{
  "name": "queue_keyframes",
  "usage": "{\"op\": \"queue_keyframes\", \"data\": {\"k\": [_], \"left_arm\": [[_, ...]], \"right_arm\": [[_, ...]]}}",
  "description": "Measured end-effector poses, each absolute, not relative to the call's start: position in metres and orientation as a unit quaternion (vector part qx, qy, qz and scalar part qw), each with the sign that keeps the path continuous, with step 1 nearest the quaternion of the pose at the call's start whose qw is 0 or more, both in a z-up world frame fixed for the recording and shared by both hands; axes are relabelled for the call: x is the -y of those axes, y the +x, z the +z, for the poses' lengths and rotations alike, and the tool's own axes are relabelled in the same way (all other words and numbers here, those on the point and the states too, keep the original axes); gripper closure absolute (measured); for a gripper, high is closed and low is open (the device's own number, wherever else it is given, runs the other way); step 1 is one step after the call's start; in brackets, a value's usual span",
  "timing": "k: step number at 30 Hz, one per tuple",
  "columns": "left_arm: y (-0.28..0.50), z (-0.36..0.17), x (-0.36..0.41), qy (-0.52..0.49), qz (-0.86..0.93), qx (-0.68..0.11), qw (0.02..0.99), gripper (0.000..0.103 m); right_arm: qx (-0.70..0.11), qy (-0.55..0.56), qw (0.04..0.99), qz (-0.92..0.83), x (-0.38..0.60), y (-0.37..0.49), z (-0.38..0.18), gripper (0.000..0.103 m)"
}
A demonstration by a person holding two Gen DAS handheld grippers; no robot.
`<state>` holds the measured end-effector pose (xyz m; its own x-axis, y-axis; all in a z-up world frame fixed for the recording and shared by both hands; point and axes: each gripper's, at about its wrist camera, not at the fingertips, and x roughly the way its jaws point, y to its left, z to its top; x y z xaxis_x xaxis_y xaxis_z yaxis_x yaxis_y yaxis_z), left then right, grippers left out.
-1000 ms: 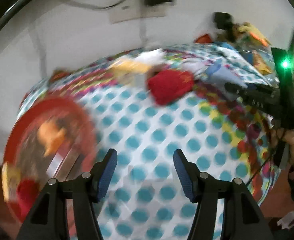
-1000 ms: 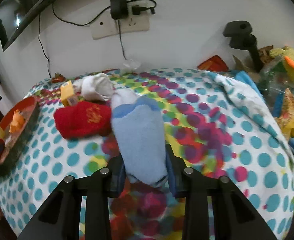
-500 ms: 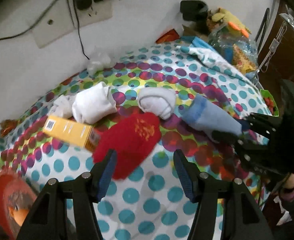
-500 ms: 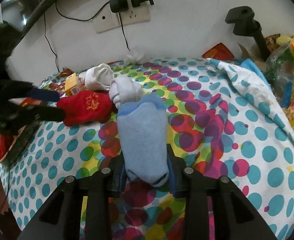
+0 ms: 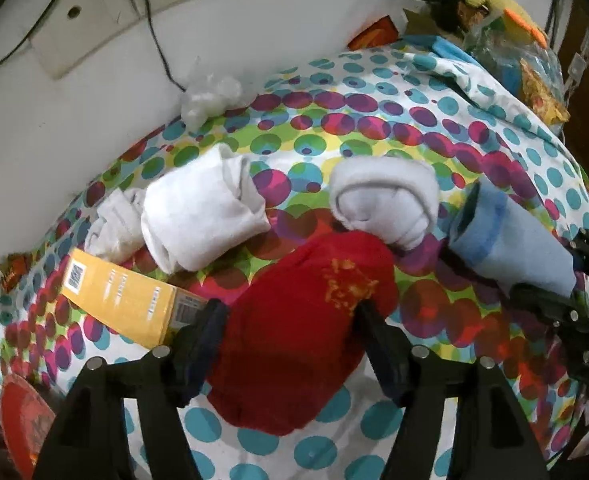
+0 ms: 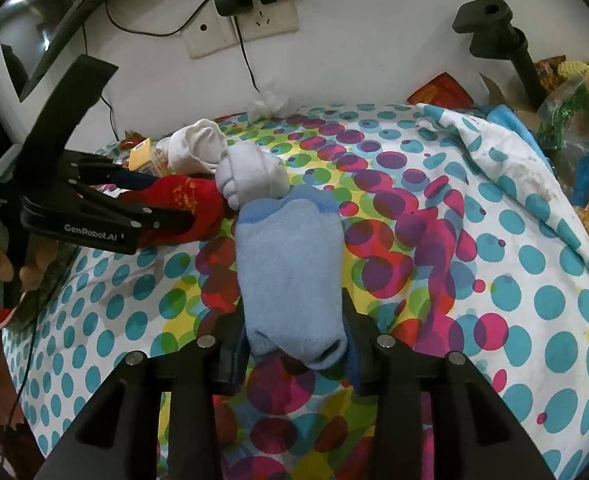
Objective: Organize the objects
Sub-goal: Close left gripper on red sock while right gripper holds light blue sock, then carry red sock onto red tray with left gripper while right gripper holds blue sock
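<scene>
My left hand-held gripper (image 5: 290, 332), jaws opening, straddles the rolled red sock (image 5: 306, 336); my right hand-held gripper (image 6: 292, 344), jaws opening, still pinches the light-blue sock (image 6: 290, 272).

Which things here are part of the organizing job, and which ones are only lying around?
Part of the job:
- red sock, between the opening jaws of the left gripper
- blue sock, between the opening jaws of the right gripper
- two white sock rolls
- yellow box

Lying about:
- wall socket with charger
- plastic bag of toys
</scene>
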<state>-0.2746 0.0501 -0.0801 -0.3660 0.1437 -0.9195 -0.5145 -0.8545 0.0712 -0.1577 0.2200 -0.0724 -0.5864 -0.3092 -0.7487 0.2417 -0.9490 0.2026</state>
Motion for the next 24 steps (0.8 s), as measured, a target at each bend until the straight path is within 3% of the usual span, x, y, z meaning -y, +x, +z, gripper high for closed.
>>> {"op": "queue_keyframes", "data": {"k": [9,14,16,24], "left_arm": [[-0.263,-0.084,-0.039,-0.531,0.819,-0.110,0.186,0.036],[-0.247,-0.080,-0.041,-0.518,0.834,-0.103,0.160,0.060],[-0.241,-0.078,-0.038,-0.518,0.837,-0.089,0.153,0.066],[-0.206,-0.075,-0.035,-0.510,0.849,-0.053,0.125,0.069]], "right_arm": [[0.018,0.430,0.147,-0.890,-0.214,-0.157,-0.071,0.068],[0.019,0.432,0.146,-0.890,-0.213,-0.158,-0.072,0.068],[0.018,0.432,0.146,-0.890,-0.213,-0.158,-0.072,0.068],[0.007,0.432,0.139,-0.891,-0.210,-0.159,-0.073,0.068]]}}
